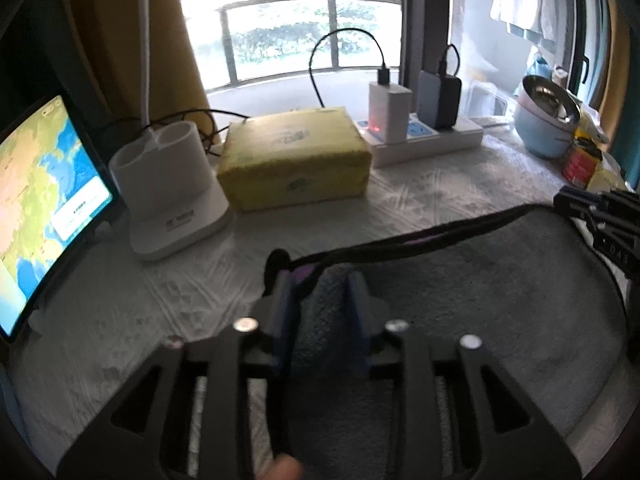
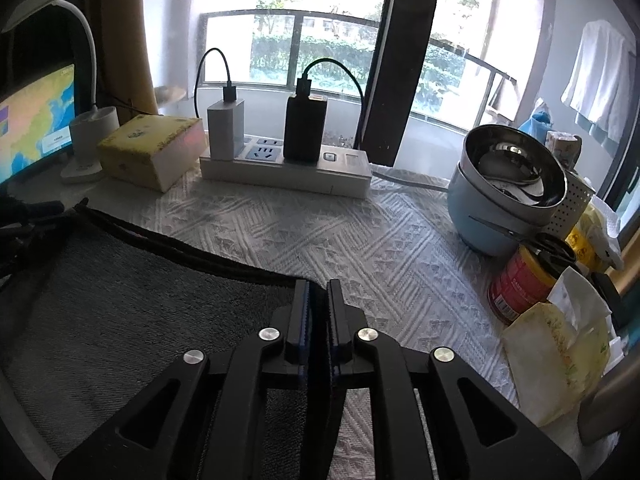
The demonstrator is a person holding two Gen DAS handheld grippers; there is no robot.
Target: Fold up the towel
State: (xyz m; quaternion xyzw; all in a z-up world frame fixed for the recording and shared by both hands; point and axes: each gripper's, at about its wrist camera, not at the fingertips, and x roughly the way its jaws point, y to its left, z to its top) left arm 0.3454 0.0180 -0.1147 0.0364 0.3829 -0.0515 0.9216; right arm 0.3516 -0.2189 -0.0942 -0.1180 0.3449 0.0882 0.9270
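towel (image 1: 480,288): dark grey, long edge stretched between left tongs (image 1: 320,280) and right tongs (image 2: 318,292); each pair clamps a corner.

Letters resembling "DAS" are seen on the right gripper (image 1: 592,216) at the right edge of the left wrist view. Other labels cannot be read.

Bare tablecloth (image 2: 340,236) ahead; tissue pack (image 1: 294,158), power strip (image 2: 286,174) beyond.
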